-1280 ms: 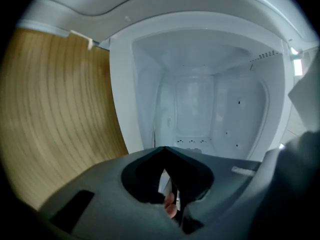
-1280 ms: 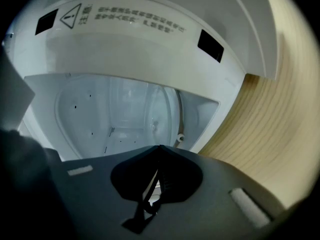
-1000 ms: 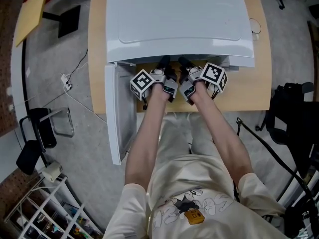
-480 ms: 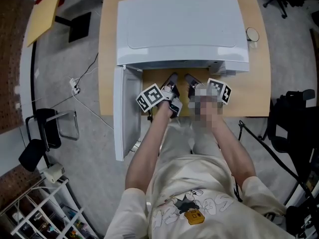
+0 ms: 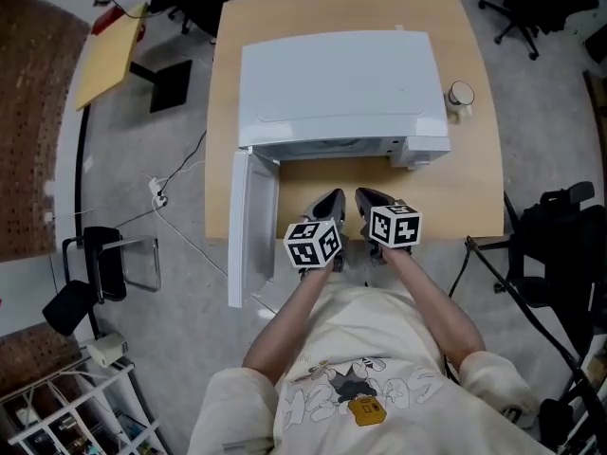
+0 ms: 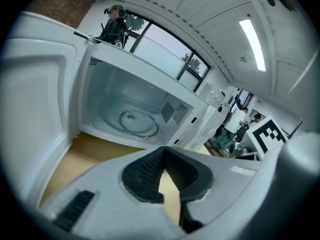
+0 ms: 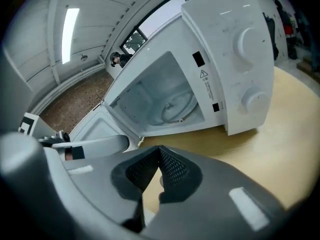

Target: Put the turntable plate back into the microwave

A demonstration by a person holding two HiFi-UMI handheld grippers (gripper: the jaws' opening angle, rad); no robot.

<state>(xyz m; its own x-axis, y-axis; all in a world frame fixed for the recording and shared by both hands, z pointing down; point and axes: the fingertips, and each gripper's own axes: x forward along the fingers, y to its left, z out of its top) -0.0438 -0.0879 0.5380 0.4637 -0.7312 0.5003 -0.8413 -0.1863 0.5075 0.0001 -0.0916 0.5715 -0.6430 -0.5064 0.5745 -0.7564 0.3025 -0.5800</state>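
White plastic fills both gripper views: the microwave [image 5: 332,83] stands on the wooden table [image 5: 455,188] with its door [image 5: 248,230] swung out to your left. Your left gripper [image 5: 332,200] has its jaws closed tip to tip, and the ribbed pads [image 6: 147,171] meet in a point with nothing between them. Your right gripper [image 5: 366,198] is the same: jaws together, empty. Both hang side by side over the near part of the table, just apart from each other. They touch nothing, sit clear of the microwave's mouth, and point into the open cavity [image 6: 115,91]. The plate [image 6: 134,122] lies flat on the cavity floor, face up and roughly centred, its rim clear of the walls. It is round, so it has no long axis to speak of. Its hub [image 6: 129,115] shows at the middle.
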